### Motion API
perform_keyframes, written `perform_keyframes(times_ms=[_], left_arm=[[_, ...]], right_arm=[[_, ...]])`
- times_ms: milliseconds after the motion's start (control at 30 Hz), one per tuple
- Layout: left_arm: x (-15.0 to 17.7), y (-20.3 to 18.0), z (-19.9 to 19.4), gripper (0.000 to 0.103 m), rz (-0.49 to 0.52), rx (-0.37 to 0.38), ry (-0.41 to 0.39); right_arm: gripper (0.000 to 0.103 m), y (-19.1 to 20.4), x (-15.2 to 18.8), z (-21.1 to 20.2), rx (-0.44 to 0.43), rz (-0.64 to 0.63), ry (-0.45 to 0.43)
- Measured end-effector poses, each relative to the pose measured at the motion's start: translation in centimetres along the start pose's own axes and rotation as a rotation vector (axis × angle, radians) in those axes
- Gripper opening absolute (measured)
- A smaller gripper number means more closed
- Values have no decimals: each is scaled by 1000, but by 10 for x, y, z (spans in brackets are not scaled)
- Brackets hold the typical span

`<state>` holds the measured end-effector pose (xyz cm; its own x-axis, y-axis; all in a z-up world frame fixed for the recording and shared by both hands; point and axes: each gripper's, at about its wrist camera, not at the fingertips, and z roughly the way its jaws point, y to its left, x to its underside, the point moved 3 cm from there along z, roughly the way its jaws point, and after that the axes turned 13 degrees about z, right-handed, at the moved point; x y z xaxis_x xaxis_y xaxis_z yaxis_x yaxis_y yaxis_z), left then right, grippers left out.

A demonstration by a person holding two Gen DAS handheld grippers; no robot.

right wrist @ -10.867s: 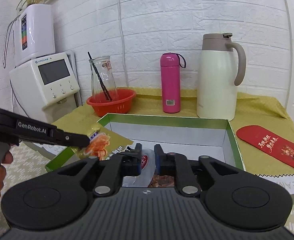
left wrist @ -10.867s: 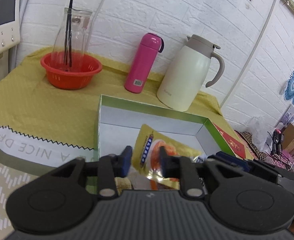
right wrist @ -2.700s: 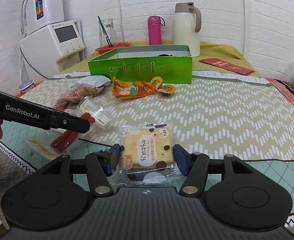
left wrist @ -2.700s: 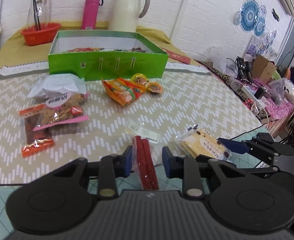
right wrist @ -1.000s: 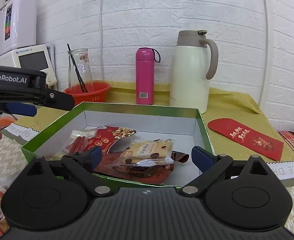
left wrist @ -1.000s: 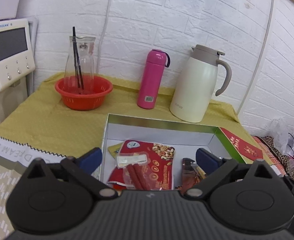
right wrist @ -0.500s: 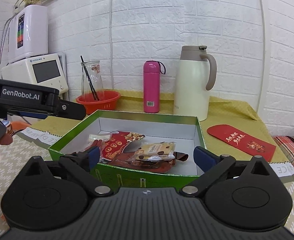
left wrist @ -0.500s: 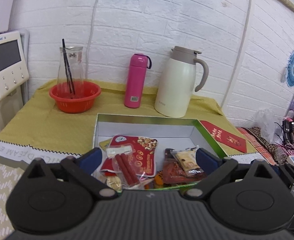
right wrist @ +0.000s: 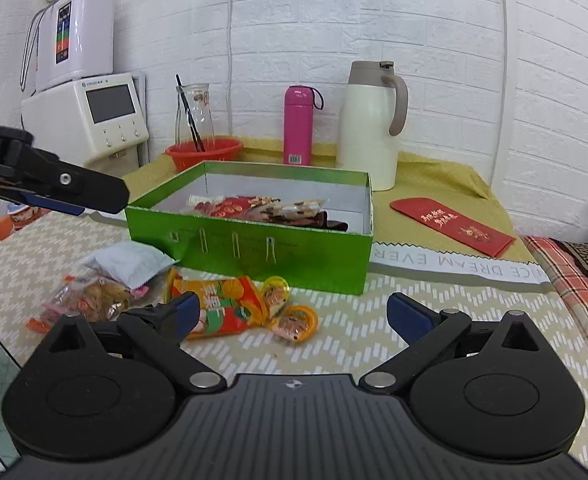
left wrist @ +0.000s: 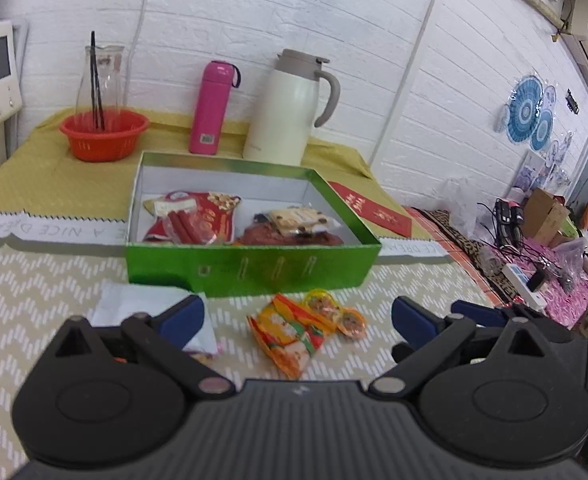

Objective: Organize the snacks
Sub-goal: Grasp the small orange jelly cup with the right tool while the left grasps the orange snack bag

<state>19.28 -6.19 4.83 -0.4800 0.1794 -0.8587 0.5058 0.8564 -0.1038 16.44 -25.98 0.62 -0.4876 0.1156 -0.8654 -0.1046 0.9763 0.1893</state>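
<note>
- Both empty, jaws wide: left gripper point(left wrist: 297, 316), right gripper point(right wrist: 292, 310).
- Orange snack packet point(right wrist: 224, 306) lies centre frame, just before the green box point(right wrist: 254, 246).
- I'd straddle its narrow width and close before lifting; round jelly cups point(right wrist: 296, 322) touch it, so don't snag them.

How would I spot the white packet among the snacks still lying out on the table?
Find the big green box on the zigzag-patterned table mat. In front of its left corner lies a small heap of snacks. The white packet is the plain, puffy, pillow-like one on top of that heap, unlike the orange printed packet and the clear bag of brown snacks beside it.
</note>
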Motion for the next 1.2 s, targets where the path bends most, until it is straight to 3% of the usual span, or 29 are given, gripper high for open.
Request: perform_keyframes(times_ms=[267,333,433,600,633,667,700,1000,1167,1200], left_arm=[[36,-6,-20,98,68,11,30],[36,-4,-21,98,82,15,32],[32,-1,-19,98,89,16,25],[29,0,-2,98,70,36,43],[29,-1,2,98,66,42,50],[28,-2,7,98,64,52,54],[28,-3,11,98,62,58,58],[23,-7,69,97,78,41,135],[28,-3,108,84,64,20,211],[28,-3,111,73,70,4,216]], right_arm=[[103,-4,12,29,-6,24,64],[103,-2,13,38,-4,22,76],[94,-3,11,50,3,40,84],[94,-3,10,68,3,47,93],[91,-4,10,72,8,44,99],[75,-6,11,75,4,46,109],[68,-7,12,76,-10,57,112],[67,-5,32,35,-13,14,129],[68,-4,40,18,-19,-20,143],[68,-4,40,17,-19,-23,144]])
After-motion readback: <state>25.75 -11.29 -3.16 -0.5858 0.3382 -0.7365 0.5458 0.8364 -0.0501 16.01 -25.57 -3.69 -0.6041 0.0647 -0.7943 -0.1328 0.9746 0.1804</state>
